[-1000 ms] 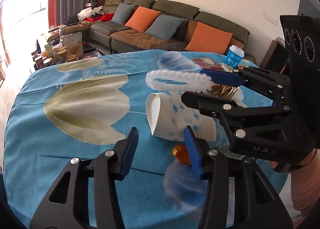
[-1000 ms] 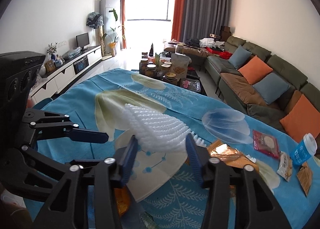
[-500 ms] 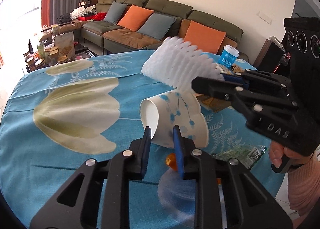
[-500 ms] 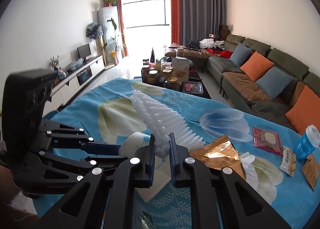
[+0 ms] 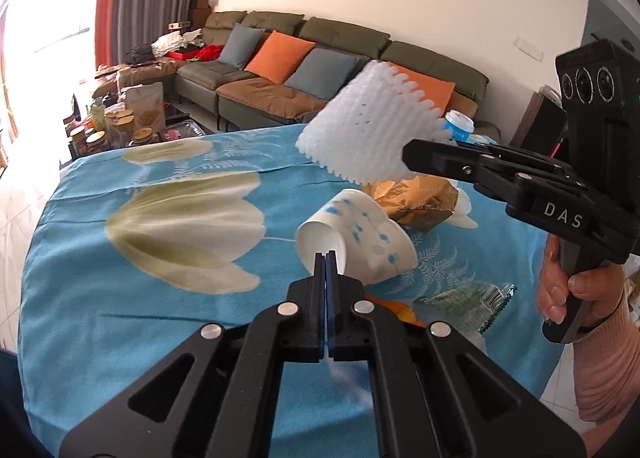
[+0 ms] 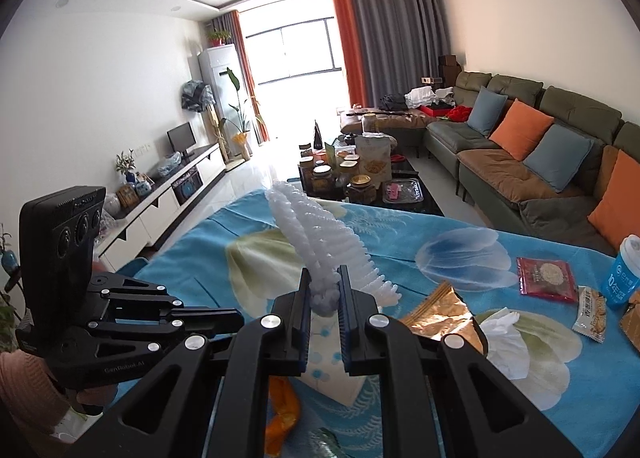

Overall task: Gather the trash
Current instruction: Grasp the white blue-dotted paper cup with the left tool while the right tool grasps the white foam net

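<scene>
Daylit; window (image 6: 296,46) blown out; fisheye-warped edges.

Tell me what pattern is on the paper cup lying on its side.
White paper cup: blue dots joined by thin lines; left wrist view.

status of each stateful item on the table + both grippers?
left gripper: shut on paper cup rim
paper cup: on its side, rim pinched
right gripper: shut on foam net
foam net: lifted off table
gold wrapper: crumpled, lying
blue cup: upright, lidded
tissue: crumpled
</scene>
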A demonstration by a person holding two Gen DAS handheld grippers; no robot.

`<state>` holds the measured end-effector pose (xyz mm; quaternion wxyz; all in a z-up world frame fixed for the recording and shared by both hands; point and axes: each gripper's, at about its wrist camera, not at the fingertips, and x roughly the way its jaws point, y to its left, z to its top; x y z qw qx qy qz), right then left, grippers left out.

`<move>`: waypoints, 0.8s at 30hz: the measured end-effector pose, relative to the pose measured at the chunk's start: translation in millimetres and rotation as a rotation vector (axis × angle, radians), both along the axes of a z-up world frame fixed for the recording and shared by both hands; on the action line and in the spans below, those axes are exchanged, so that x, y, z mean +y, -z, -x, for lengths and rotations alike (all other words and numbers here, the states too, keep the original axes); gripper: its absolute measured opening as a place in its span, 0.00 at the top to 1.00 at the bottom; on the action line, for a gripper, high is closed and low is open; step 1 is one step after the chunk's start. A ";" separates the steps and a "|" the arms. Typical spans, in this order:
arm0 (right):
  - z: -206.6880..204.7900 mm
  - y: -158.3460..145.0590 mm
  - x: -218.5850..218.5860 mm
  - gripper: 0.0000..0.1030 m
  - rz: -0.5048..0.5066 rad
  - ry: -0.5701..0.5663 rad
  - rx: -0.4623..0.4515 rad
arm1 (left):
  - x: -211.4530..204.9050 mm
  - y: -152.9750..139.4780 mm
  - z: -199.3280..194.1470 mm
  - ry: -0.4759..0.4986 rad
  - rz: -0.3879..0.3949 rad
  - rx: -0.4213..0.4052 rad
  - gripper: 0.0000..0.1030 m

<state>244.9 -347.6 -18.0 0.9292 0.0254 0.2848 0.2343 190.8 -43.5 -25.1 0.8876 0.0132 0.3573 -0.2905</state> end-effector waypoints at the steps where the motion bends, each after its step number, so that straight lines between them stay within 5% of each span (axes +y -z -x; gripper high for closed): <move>1: 0.5 -0.7 0.0 0.90 -0.007 0.000 0.000 | 3.2 -0.7 1.1 0.003 0.011 0.005 0.99; 3: 1.4 -1.5 -1.2 0.90 -0.021 0.004 -0.001 | 6.0 -1.9 3.1 0.002 0.011 0.005 0.99; 8: 3.3 -2.4 -14.4 0.90 -0.073 0.023 0.010 | -6.9 -2.8 5.3 0.028 -0.009 0.002 0.61; 10: 4.3 -1.2 -19.8 0.90 -0.080 0.033 0.014 | -17.2 -1.7 0.7 0.036 -0.018 0.007 0.55; 15: 5.2 4.3 -27.1 0.90 -0.091 0.039 0.029 | -37.1 7.8 -18.0 0.033 -0.043 0.056 0.59; 17: 4.9 7.3 -28.7 0.90 -0.096 0.040 0.035 | -41.2 14.1 -24.7 0.032 -0.045 0.093 0.79; 24: 3.3 13.3 -31.4 0.90 -0.121 0.031 0.043 | -40.7 14.2 -21.1 0.000 -0.047 0.077 0.82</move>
